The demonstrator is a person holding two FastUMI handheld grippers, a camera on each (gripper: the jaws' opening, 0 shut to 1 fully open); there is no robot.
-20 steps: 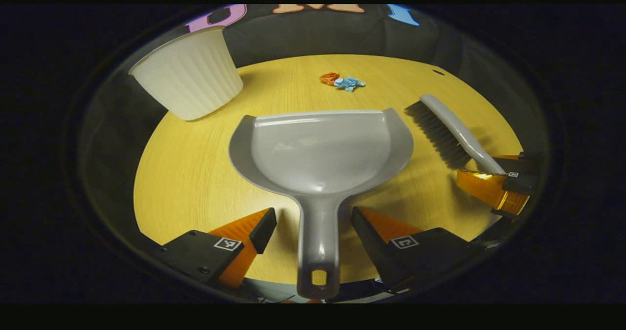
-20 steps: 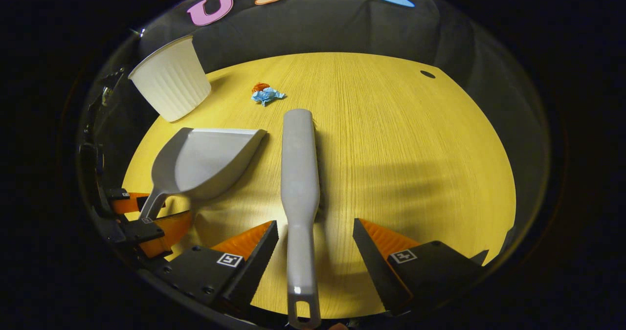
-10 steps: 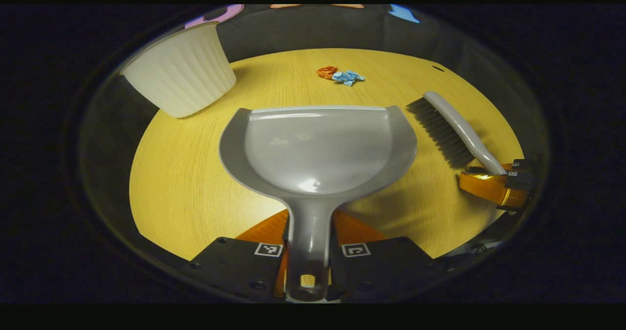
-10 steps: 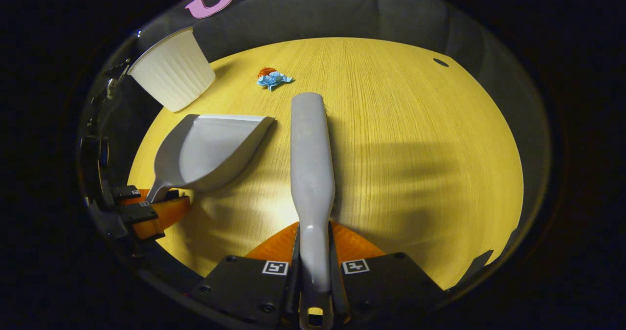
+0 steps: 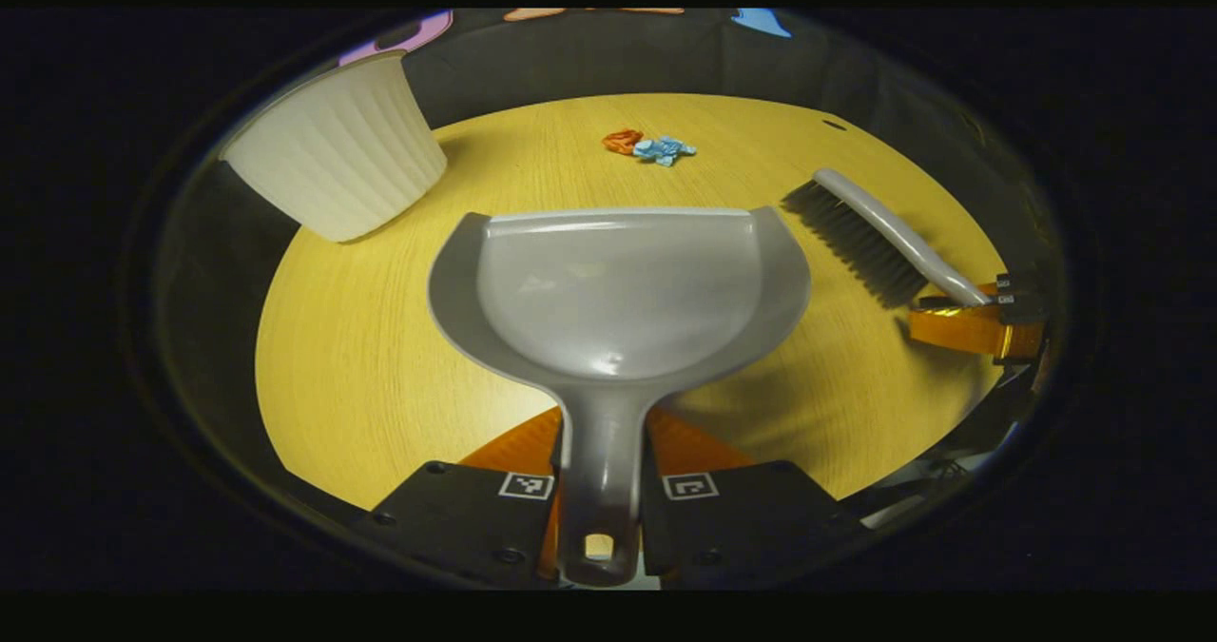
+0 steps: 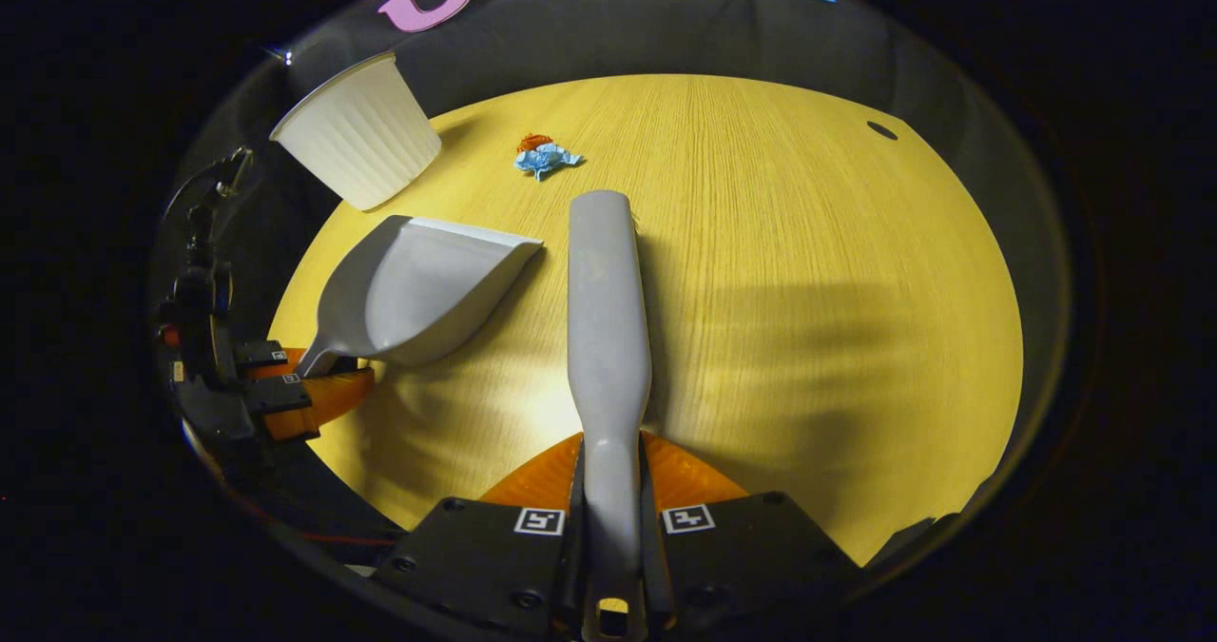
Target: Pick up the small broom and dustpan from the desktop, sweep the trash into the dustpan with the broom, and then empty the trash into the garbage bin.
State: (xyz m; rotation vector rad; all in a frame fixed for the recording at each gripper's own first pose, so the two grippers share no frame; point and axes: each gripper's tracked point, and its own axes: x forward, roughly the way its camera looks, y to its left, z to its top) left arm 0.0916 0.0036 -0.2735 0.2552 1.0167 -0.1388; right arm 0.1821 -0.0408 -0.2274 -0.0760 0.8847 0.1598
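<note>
A: Both sets of jaws are clamped. Left gripper [image 5: 601, 490] pinches the dustpan [image 5: 618, 295] handle between its 2 fingers; right gripper [image 6: 610, 523] does the same on the broom [image 6: 607, 338] handle.

B: Where's everything? Use the dustpan as anchor.

A: Trash [image 5: 648, 146], 1 orange scrap touching 1 blue scrap, sits on the desktop [image 5: 380, 357] well beyond the dustpan's open lip. Garbage bin [image 5: 333, 162], white and ribbed, is beyond the dustpan and off to its left. In the left gripper view the broom is to the dustpan's right, bristles facing the pan.

B: Why grip at the handle ends?

A: My read: it keeps the fingers clear of the pan mouth and the bristles, so both working edges can reach the scraps. Pan lip points toward the trash, which suits a straight push forward.

B: Lifted or resting?

A: Can't tell for sure. In the right gripper view the pan looks tipped with a shadow under it, and the broom throws a shadow too, so probably just off the wood.

B: Stage?

A: Pickup looks done, sweeping not started; trash is untouched and apart from both tools. Next needs the lip set flat beside the scraps and the broom brought behind them.

B: Risk?

A: Light scraps could skid past the lip.
</note>
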